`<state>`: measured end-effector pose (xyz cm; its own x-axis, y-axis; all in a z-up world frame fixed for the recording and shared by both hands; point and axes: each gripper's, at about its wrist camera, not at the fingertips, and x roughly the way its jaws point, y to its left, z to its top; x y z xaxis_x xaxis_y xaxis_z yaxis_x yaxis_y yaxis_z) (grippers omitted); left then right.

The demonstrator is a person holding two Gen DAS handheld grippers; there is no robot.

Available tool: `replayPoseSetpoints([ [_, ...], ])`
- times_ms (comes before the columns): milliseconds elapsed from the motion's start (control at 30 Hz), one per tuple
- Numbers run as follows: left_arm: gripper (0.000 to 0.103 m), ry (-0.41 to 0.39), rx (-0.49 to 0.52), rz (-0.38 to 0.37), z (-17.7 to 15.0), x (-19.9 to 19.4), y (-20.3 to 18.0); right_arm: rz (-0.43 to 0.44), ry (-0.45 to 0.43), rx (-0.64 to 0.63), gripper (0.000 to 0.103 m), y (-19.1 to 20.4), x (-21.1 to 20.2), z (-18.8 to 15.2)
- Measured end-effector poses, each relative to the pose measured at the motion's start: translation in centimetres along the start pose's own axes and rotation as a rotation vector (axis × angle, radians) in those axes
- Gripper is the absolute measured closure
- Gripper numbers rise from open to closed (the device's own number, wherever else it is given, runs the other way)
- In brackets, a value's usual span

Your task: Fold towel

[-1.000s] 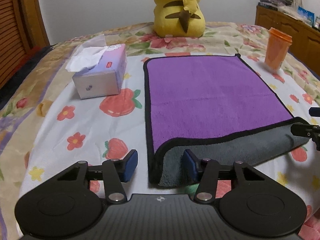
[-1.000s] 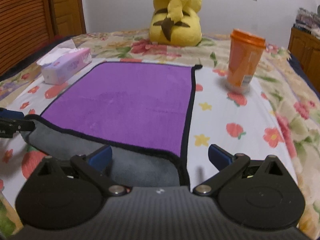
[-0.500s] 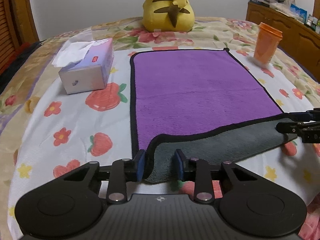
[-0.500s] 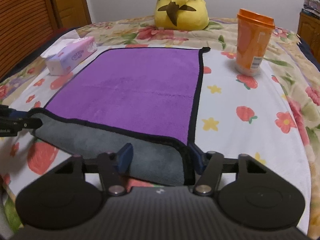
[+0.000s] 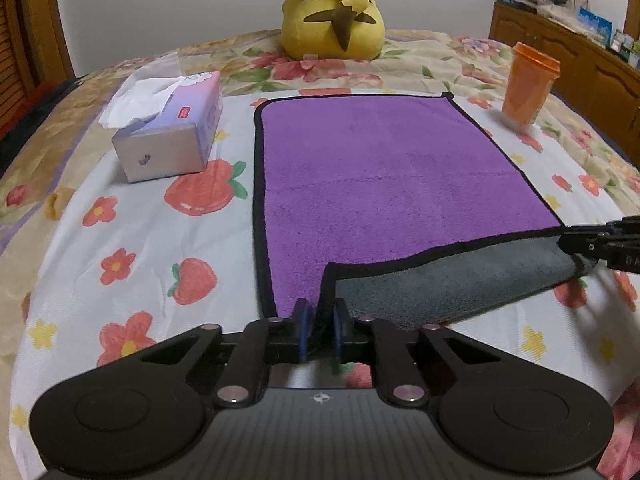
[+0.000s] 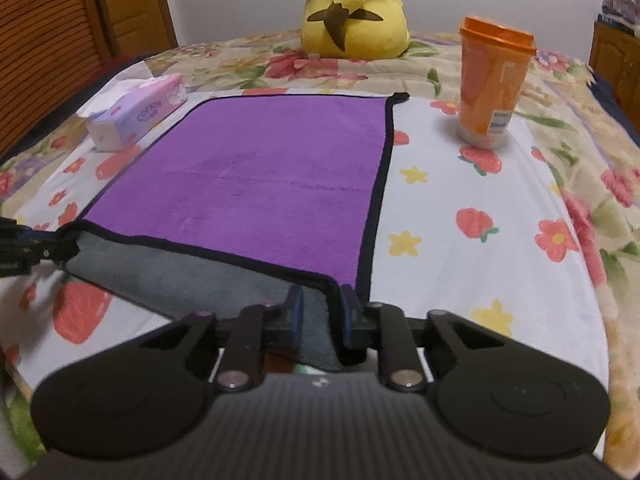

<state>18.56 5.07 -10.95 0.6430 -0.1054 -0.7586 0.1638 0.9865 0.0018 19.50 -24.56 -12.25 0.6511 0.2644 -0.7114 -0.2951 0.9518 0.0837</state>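
A purple towel with black trim and a grey underside lies flat on the flowered bedspread; it also shows in the right wrist view. Its near edge is turned up, showing a grey strip. My left gripper is shut on the towel's near left corner. My right gripper is shut on the near right corner, and it shows at the right edge of the left wrist view.
A tissue box stands left of the towel. An orange cup stands to its right. A yellow plush toy sits beyond the far edge. A wooden cabinet is at the far right.
Both grippers went from open around the near corners to shut on them. The near corners have lifted a little.
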Motion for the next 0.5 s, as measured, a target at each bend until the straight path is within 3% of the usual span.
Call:
replayPoseSetpoints([
  [100,0.093,-0.011,0.002,0.005,0.0,-0.2,0.0,0.0,-0.005,-0.018,0.097,0.2,0.0,0.0],
  [500,0.094,-0.086,0.003,-0.007,0.7,-1.9,-0.2,0.01,-0.049,-0.025,0.099,0.2,-0.6,0.7],
])
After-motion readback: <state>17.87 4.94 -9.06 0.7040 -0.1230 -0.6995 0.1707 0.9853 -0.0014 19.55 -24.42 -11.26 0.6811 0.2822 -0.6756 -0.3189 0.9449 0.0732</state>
